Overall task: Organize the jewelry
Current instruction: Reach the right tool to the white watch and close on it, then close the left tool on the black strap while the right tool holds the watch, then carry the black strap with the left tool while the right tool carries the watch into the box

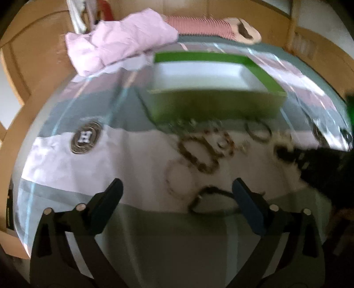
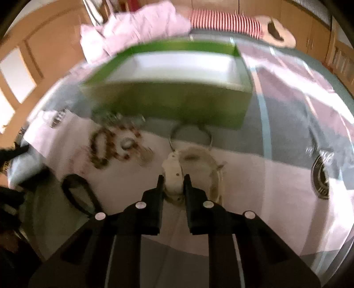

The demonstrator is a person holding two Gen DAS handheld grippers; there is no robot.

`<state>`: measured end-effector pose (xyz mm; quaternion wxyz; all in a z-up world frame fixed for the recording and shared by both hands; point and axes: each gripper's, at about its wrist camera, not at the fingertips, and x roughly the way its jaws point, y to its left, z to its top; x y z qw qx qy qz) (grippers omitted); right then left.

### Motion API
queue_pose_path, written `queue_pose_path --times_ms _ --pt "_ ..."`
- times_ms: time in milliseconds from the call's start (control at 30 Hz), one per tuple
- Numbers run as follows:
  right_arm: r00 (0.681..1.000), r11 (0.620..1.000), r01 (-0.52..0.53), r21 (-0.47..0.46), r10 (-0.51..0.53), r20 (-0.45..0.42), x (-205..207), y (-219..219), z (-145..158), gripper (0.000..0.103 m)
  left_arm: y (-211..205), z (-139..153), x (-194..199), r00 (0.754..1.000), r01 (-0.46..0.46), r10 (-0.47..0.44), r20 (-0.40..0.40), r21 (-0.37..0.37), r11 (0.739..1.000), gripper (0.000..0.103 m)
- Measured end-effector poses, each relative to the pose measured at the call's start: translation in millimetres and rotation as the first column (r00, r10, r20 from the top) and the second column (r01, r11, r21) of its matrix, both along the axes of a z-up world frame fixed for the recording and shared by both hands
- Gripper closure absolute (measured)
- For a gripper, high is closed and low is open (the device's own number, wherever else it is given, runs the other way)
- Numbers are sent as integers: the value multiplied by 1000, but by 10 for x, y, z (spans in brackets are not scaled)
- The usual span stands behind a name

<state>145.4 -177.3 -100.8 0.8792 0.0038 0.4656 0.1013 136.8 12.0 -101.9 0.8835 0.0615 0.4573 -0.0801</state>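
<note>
Bedspread (image 2: 276, 177) holds scattered jewelry near a green box (image 2: 177, 106). My right gripper (image 2: 173, 183) pinches a cream bracelet (image 2: 174, 175) narrowly; the box lies straight ahead, far side. Left gripper (image 1: 177, 188) gapes wide, nothing between, dark loop (image 1: 210, 199) just ahead.

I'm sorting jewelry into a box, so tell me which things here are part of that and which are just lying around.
Part of the job:
green box
beaded bracelets
thin ring bangle
black loop
pale bracelet, gripped by the right hand-held gripper

Lying about:
pink cloth
striped fabric
</note>
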Motion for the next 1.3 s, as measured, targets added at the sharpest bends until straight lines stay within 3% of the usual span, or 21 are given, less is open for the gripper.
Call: queue_pose_path --times_ms 133,267,433,533,733,800,833,1033,1200,1300 --pt "1000 1000 -12 11 11 29 -56 -27 145 85 -62 -117 -18 1000 19 -19 -17 28 999 15" --pt "1000 1000 -21 15 21 6 -39 -40 116 85 -27 -228 31 998 7 -4 -60 50 999 31" --pt "999 999 -31 20 31 13 -71 -20 151 85 -79 -269 21 997 30 -26 -73 55 998 31" --pt "999 999 -31 27 30 17 -83 -23 174 85 -156 -321 38 996 52 -45 -78 86 995 38" --pt "1000 999 -15 35 15 5 -68 -79 160 85 -209 -488 107 991 65 -50 -120 121 991 70" --pt "1000 999 -14 34 14 6 -69 -75 161 85 -226 -471 93 993 71 -58 -107 125 990 93" --pt "1000 999 -13 35 13 8 -70 -76 165 85 -229 -460 85 993 72 -59 -105 124 990 95" --pt "999 999 -11 32 10 32 -98 -74 207 85 -255 -155 -17 996 92 -92 -9 99 991 95" --pt "997 999 11 34 -13 77 -122 -107 325 85 -121 329 -105 992 43 -39 120 -34 999 95" --pt "994 999 14 43 -18 104 -130 -122 435 85 -61 536 -101 987 2 11 159 -82 997 95"
